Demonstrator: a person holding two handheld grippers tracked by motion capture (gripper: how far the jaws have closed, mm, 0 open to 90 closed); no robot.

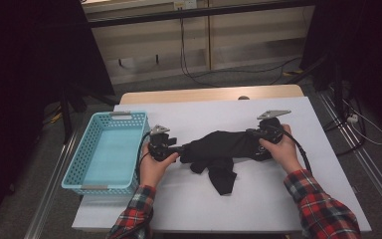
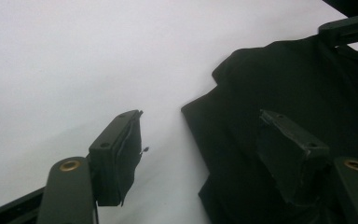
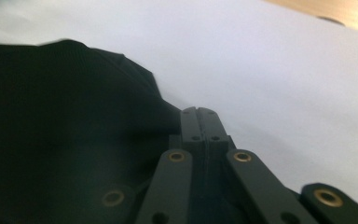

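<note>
A black garment point(image 1: 224, 152) lies crumpled near the middle of the counter point(image 1: 288, 194), which is covered by a pale sheet, and a loose flap of the cloth hangs toward the person's side. The left tool point(image 1: 178, 149) sits at the garment's left end, held in the person's left hand point(image 1: 154, 167), whose plaid sleeve point(image 1: 134, 216) comes in from the bottom of the high view. In the left gripper view its jaws stand spread: one pad is over the bare white sheet, while the other lies over the dark cloth, so the edge of the garment point(image 2: 279, 140) sits partly between them without being pressed. The right tool point(image 1: 256, 144) is at the garment's right end, gripped by the right hand point(image 1: 283, 149), with its grey three-cornered plate point(image 1: 273, 114) on top. In the right gripper view its jaws are pressed together, pad against pad, right at the edge of the black garment point(image 3: 65, 130); whether a thin fold of cloth is caught between them cannot be told, since the fabric there is dark and blurred. A light blue perforated basket point(image 1: 87, 172) stands on the left part of the counter, just beside the left hand and apart from the garment. Beyond the sheet, a strip of bare wood point(image 1: 204, 94) shows along the far edge of the counter.
</note>
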